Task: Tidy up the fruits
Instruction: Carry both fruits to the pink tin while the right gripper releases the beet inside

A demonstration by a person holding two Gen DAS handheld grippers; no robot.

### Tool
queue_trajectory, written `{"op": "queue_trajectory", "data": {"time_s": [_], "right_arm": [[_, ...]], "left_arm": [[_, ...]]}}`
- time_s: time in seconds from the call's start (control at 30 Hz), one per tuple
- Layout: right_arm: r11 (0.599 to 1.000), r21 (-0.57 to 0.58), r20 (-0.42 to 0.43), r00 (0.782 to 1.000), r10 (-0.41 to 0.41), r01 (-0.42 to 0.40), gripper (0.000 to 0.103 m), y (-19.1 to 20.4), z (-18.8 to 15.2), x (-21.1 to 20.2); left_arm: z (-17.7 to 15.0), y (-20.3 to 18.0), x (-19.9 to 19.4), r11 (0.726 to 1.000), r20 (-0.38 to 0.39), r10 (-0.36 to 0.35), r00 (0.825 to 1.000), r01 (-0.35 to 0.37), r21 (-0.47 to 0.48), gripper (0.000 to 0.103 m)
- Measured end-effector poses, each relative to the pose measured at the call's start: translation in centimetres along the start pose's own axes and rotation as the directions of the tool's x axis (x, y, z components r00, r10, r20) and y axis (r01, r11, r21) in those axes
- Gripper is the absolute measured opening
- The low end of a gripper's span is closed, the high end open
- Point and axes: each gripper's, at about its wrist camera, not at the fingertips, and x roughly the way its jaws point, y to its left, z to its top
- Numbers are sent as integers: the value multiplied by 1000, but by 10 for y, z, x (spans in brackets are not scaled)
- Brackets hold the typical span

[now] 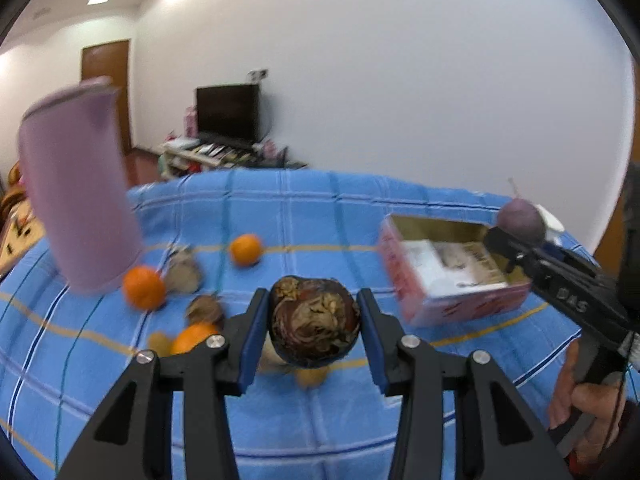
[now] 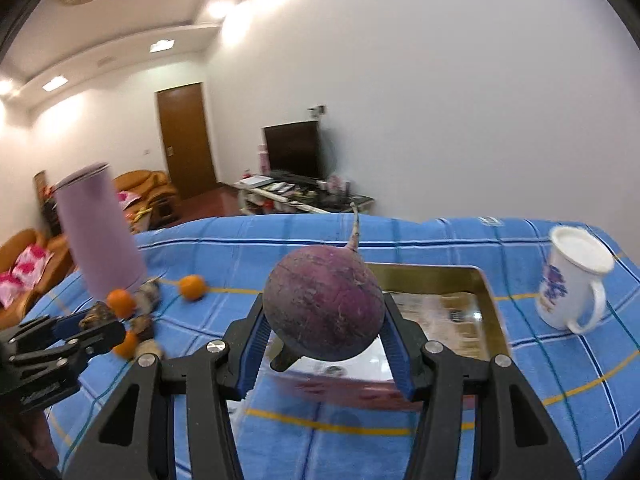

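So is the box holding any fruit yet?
No fruit visible inside: the box shows only printed paper on its bottom. The purple root hangs above it in the right gripper.

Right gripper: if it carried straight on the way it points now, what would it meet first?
Probably the open box. The right gripper, shut on a purple radish, points over the box's near edge, so the box interior lies next in line. Depth is hard to judge; it may pass above to the blue checked cloth beyond.
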Motion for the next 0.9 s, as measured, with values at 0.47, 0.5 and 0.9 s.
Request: {"op": "queue_trajectory", "data": {"time_s": [0.47,0.5,0.9], "right_arm": [[987,-13,-130,978,-162,161,54,-87,-11,33],[986,-19,-135,977,-164,163,54,-90,-11,34],[981,-132,-201,965,-169,145,55,-76,-18,55]], "left_arm": [[18,-81,68,992,-28,-106,994,108,72,46],[18,-86,75,991,-36,-111,993,113,73,46],[19,-114,122,986,-108,-149,983,155,53,46]]}}
